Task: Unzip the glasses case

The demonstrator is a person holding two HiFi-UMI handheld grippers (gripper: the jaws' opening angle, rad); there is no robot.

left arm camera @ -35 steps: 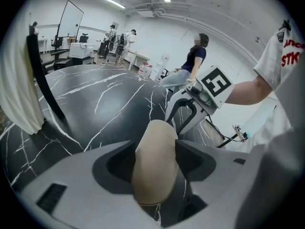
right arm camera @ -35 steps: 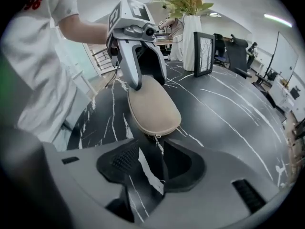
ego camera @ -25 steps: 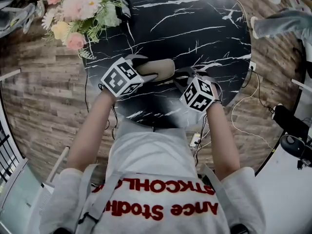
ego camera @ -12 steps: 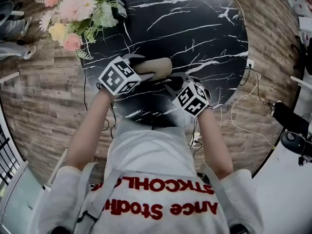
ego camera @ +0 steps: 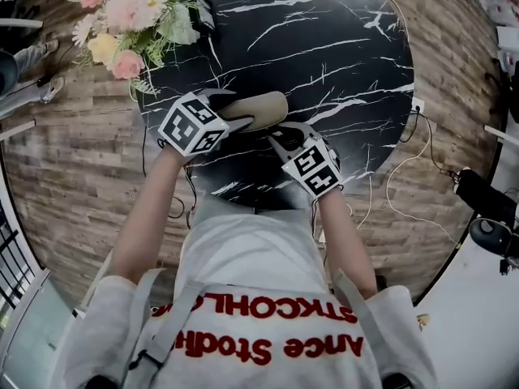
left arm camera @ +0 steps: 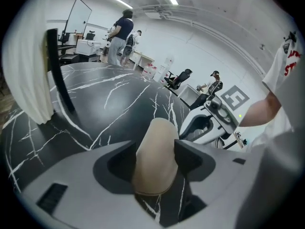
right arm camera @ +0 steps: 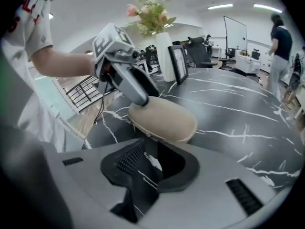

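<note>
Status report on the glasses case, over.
Left tongs clamped on case. Right tongs slightly apart at its edge, empty. Case looks shut. Nothing in the way.

round black marble table (ego camera: 324, 47), beige glasses case (ego camera: 261, 109), flower vase (right arm camera: 162, 56)

White short-sleeved shirt (ego camera: 243, 258); red block lettering (ego camera: 268, 348) across the chest, upside down in head view. Grey straps (ego camera: 168, 331) over both shoulders. Left tongs (ego camera: 237, 112) and right tongs (ego camera: 276, 136): light grey moulded shells, black inner pads (right arm camera: 128, 159), ribbed on the right pair. White marker cube (ego camera: 193, 126) with black square codes on left, matching cube (ego camera: 312, 167) on right. Thin dark cable (ego camera: 187, 191) under left wrist.
</note>
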